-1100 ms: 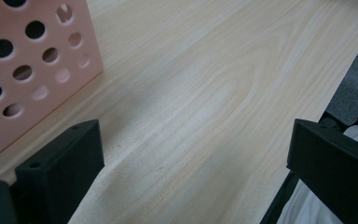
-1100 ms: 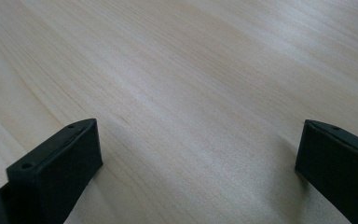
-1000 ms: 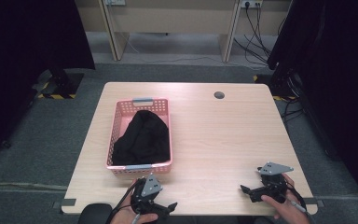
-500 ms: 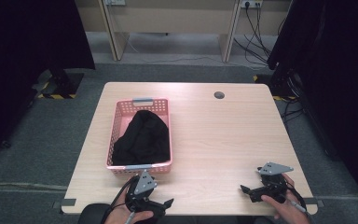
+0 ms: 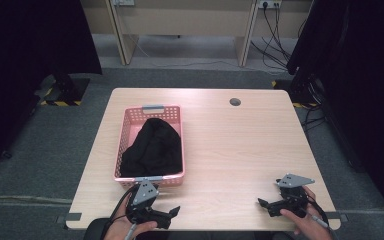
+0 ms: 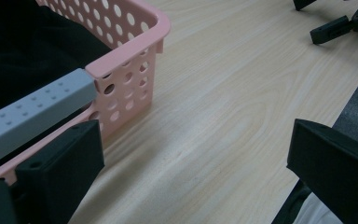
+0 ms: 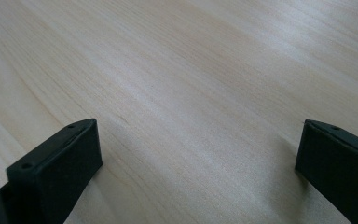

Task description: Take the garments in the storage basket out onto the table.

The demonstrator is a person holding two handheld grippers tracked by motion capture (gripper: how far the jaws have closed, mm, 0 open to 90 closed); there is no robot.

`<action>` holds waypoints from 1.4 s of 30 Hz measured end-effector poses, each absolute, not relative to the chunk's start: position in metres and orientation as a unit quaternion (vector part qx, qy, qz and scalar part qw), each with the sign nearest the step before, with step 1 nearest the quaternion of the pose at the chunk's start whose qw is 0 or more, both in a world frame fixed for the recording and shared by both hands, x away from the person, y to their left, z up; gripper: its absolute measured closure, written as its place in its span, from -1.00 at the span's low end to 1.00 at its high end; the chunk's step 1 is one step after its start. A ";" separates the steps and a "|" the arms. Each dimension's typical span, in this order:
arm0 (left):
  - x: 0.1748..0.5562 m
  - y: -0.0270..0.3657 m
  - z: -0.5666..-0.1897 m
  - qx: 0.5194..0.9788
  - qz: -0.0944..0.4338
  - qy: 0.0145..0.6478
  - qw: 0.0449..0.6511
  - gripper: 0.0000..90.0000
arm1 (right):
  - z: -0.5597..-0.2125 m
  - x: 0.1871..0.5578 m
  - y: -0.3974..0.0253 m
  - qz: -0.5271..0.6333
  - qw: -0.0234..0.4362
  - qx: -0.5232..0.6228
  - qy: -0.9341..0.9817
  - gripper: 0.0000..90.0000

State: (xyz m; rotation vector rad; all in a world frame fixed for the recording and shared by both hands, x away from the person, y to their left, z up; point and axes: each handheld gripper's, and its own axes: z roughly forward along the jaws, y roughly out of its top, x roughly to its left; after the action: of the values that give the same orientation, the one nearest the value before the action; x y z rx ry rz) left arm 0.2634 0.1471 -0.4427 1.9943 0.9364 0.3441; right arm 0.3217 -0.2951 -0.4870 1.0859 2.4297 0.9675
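Pink plastic: we count 1 basket (image 5: 125,131) holding 1 black cloth (image 5: 152,148) on 1 table (image 5: 240,145). 2 grippers, left gripper (image 5: 172,215) just beside the basket and right gripper (image 5: 264,206) well apart, both spread, empty.

Light wooden table (image 5: 240,150) mid-frame; pink perforated basket (image 5: 125,135) resting left of centre, dark round grommet (image 5: 235,102) near the upper edge.

A small dark round grommet (image 5: 235,102) sits near the far edge of the wooden counter (image 5: 240,145), toward its right corner.
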 end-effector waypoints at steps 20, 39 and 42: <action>0.266 0.156 -0.432 0.790 0.149 0.389 0.450 -0.94 | -0.487 0.322 -0.295 0.338 0.154 0.379 0.848 -0.99; 0.275 0.162 -0.420 0.784 0.165 0.395 0.450 -0.94 | -0.487 0.322 -0.295 0.338 0.154 0.379 0.848 -0.99; 0.277 0.164 -0.418 0.781 0.168 0.398 0.451 -0.94 | -0.487 0.322 -0.295 0.338 0.154 0.379 0.848 -0.99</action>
State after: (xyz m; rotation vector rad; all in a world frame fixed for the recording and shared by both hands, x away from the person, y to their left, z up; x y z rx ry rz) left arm 0.2767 0.1644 -0.4179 1.9292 0.9838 0.4158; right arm 0.3217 -0.2951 -0.4870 1.0857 2.4297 0.9675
